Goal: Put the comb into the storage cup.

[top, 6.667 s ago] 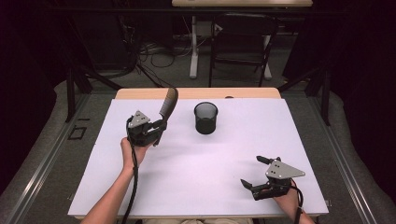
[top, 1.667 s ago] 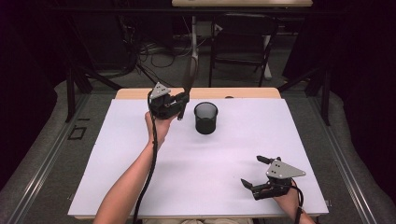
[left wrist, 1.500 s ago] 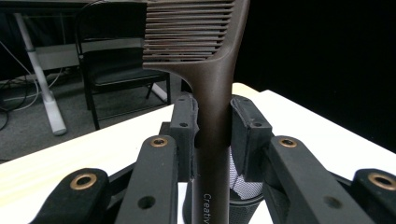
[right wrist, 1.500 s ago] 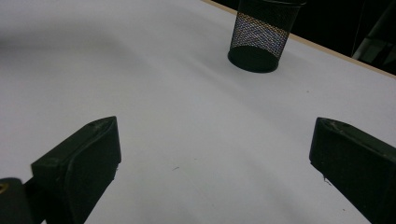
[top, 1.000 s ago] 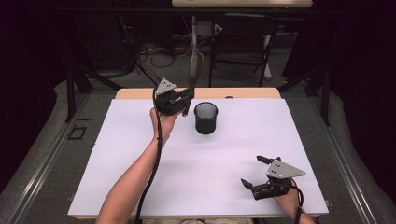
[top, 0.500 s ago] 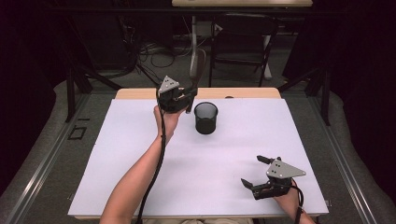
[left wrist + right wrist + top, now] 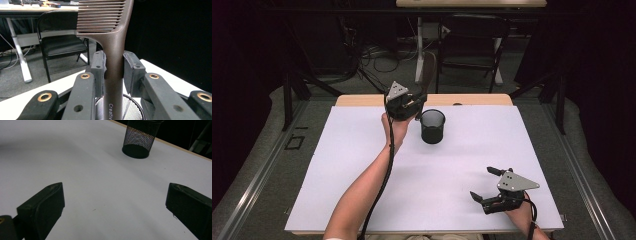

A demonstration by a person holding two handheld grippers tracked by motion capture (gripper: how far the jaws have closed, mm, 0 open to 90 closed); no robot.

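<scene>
My left gripper (image 7: 411,104) is raised near the table's far edge, just left of a black mesh cup (image 7: 432,126). It is shut on the handle of a brown comb (image 7: 427,71), which stands upright with its teeth end up. In the left gripper view the jaws of that gripper (image 7: 113,71) squeeze the comb (image 7: 114,57) from both sides, and the cup's mesh rim (image 7: 132,110) lies right below the handle. My right gripper (image 7: 482,183) rests open at the near right of the white table (image 7: 492,145). The right gripper (image 7: 115,200) holds nothing and faces the cup (image 7: 141,138).
A black chair (image 7: 472,45) and a pale desk (image 7: 472,3) stand beyond the table's wooden far edge (image 7: 472,100). Cables lie on the floor (image 7: 377,55) behind. The person's left forearm (image 7: 362,195) stretches across the table's middle left.
My left gripper has carried the comb up and rightward from the table's left side to just beside and above the cup. The right gripper has stayed still.
</scene>
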